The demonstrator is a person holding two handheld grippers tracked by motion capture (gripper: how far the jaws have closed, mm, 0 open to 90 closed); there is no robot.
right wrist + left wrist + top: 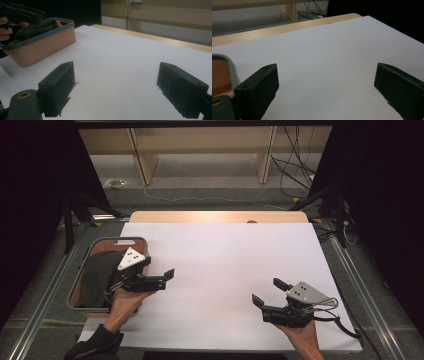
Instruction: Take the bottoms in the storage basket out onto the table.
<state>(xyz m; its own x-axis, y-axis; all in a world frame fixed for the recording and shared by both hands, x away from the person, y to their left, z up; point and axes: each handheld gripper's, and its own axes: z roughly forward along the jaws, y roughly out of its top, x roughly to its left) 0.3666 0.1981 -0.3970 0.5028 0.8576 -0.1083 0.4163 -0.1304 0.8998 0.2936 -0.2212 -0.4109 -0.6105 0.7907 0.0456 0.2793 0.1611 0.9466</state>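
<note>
One salmon-pink plastic basket with a grey rim (pixel 131 240) sits at the left edge of the table, long axis running from near side to far side, slightly skewed. A dark olive cloth (pixel 97 277) lies bunched inside it, filling most of the tub; its own direction cannot be told. In the right gripper view the basket (pixel 47 40) shows with the cloth (pixel 37 28) heaped to rim height.

Left hand-held gripper (pixel 167 276) hovers just right of the basket's rim, over the white sheet, jaws pointing right toward table centre. Jaws stand wide apart, nothing between them; the left gripper view confirms bare sheet in the gap (pixel 325 82).

White paper sheet (pixel 225 260) covers nearly the whole table; a strip of light wood table edge (pixel 215 216) shows at the far side. Wide open room across centre and right.

Right hand-held gripper (pixel 264 292) is held near the front right corner, well apart from the basket, jaws aimed left and away, spread wide, empty (pixel 115 90). Both forearms enter from the near edge; left sleeve dark (pixel 95 345).
</note>
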